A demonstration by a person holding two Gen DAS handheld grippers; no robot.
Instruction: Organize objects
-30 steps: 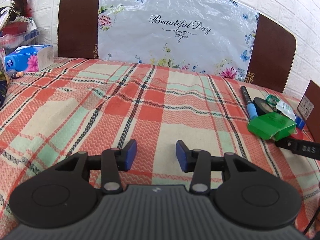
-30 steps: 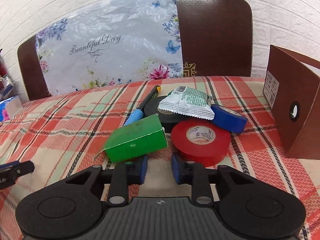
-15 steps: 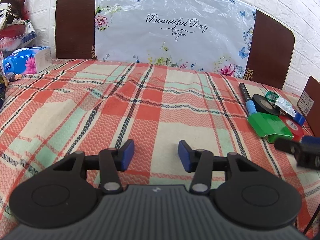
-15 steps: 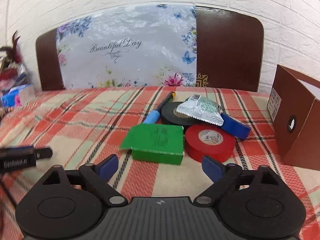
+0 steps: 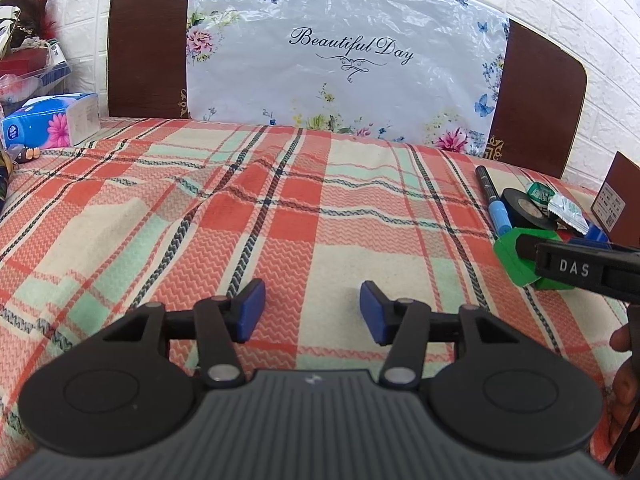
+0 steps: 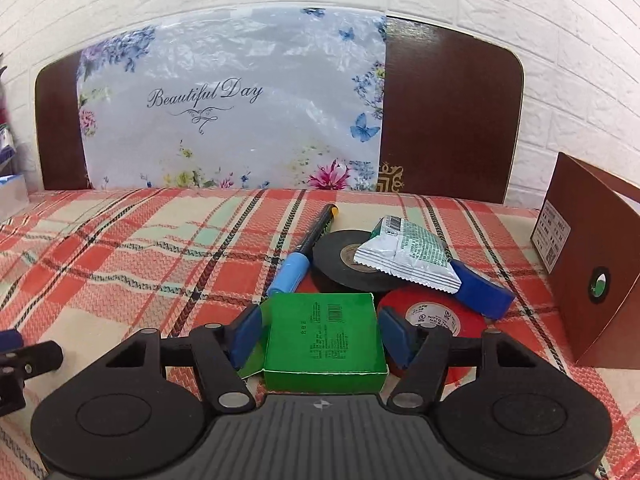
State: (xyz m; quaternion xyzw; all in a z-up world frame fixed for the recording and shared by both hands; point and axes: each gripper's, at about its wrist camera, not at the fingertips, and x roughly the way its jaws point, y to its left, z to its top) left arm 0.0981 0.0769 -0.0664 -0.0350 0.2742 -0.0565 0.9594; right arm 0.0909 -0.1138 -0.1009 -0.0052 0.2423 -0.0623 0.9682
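A green carton [image 6: 324, 332] lies on the plaid cloth, and my right gripper [image 6: 320, 332] straddles it. Its jaws are closing, and the blue pads [image 6: 394, 332] touch the carton's two sides. In the left wrist view the same carton [image 5: 516, 264] shows at the far right, with a right finger [image 5: 580, 268] across it. Behind the carton lie a blue-capped marker [image 6: 308, 248], a black tape roll [image 6: 340, 268], a red tape roll [image 6: 460, 320], a blue tape roll [image 6: 480, 292] and a white-green sachet [image 6: 408, 254]. My left gripper [image 5: 312, 312] hovers low over bare cloth, jaws opening, nothing between them.
A brown cardboard box [image 6: 592, 264] stands at the right edge of the cloth. A tissue pack [image 5: 48, 120] and clutter sit at the far left. A dark chair back with a floral plastic sheet [image 5: 340, 60] closes off the rear, in front of a white brick wall.
My right gripper spread wide, moved forward over the green carton and has come in on its sides. The left jaws stand slightly wider; that hand has not moved.
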